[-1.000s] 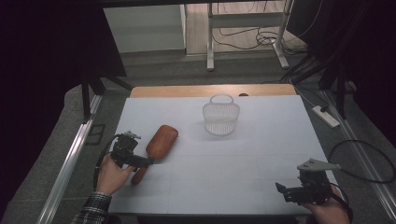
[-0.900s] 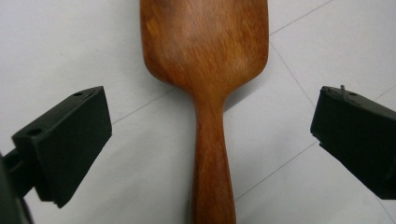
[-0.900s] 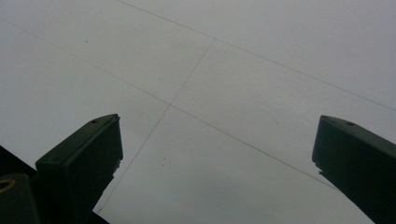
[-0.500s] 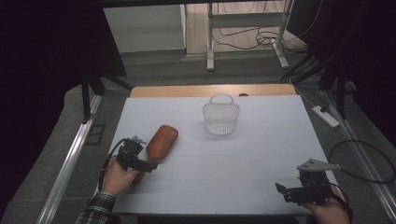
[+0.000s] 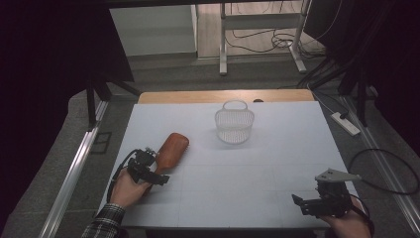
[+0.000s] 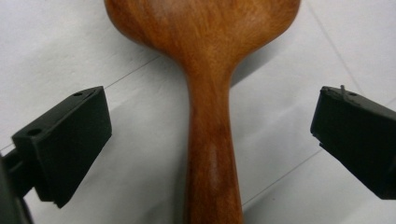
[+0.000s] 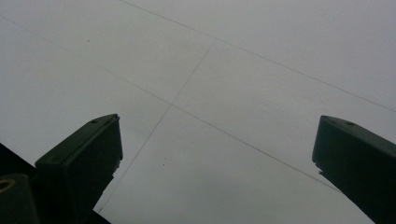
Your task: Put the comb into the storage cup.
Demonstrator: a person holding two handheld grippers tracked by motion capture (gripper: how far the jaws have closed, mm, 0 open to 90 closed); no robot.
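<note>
The left tongs sit near the counter's left edge, toward its front. Their jaws stand wide apart, one on each side of the handle of a wooden paddle, and neither touches the wood. In the left gripper view the paddle runs straight up between the two black jaws: the narrow handle lies midway in the gap with bare counter on both sides of it, and the broad rounded blade spreads out beyond the jaw tips. The paddle lies flat on the white counter, its handle toward the front left corner and its blade toward the middle.

The right tongs are at the front right corner, well apart from the paddle, in the person's right hand. Their jaws are also wide apart and hold nothing; the right gripper view shows just bare white counter with thin seam lines between them.

A clear basket stands upright near the back edge, about midway along it, apart from both tongs.
</note>
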